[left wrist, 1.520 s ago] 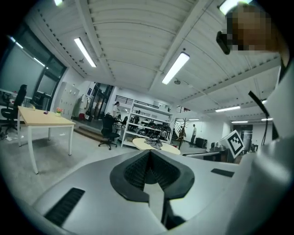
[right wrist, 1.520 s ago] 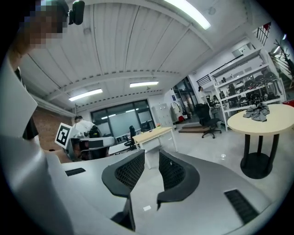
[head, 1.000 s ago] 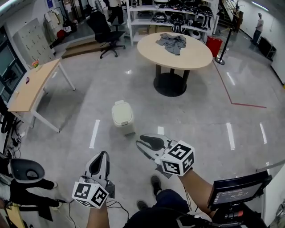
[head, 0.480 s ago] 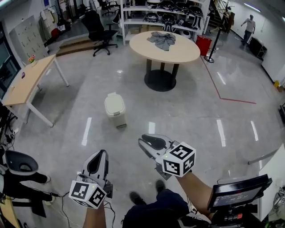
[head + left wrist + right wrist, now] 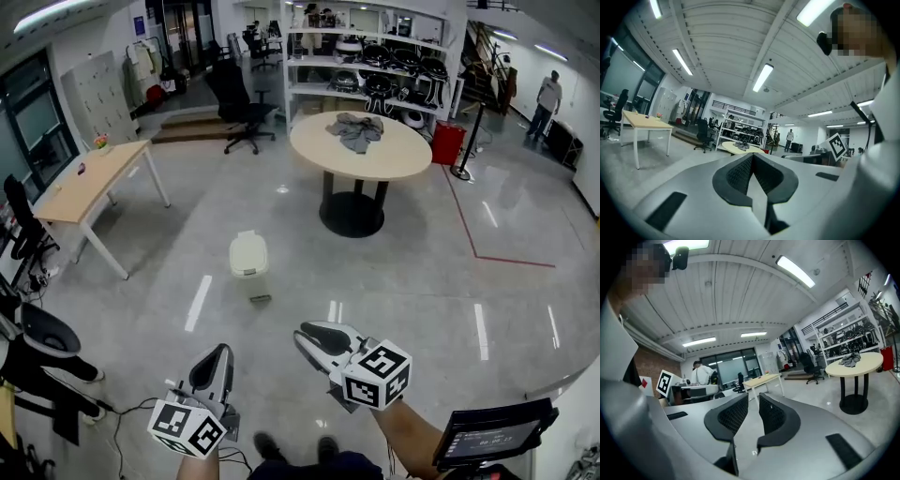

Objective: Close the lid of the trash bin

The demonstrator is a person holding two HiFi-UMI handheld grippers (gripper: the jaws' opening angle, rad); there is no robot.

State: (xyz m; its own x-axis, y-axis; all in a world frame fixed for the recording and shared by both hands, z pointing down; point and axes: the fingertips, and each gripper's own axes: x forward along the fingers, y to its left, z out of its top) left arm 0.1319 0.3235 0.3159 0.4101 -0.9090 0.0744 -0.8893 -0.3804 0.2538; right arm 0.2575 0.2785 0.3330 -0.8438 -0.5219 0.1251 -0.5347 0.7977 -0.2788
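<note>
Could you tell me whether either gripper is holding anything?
Nothing is held; the left hand-held gripper and right hand-held gripper are both empty.

This is an open-plan office and lab workspace. A polished grey floor [image 5: 422, 272] carries a long desk [image 5: 89, 178] at the left and a round table [image 5: 398, 155] at the far centre. Behind them stand a swivel chair [image 5: 234, 94], grey lockers [image 5: 94, 94] and white shelves [image 5: 375, 66] of equipment, under ceiling strip lights [image 5: 763, 77].

The glossy grey floor [image 5: 394, 272] carries a bin [image 5: 248, 255] well ahead of both pairs of jaws. Beyond it, to the right, a round table [image 5: 398, 155] bears a grey cloth [image 5: 356, 131]. A desk [image 5: 94, 173] stands far left.
</note>
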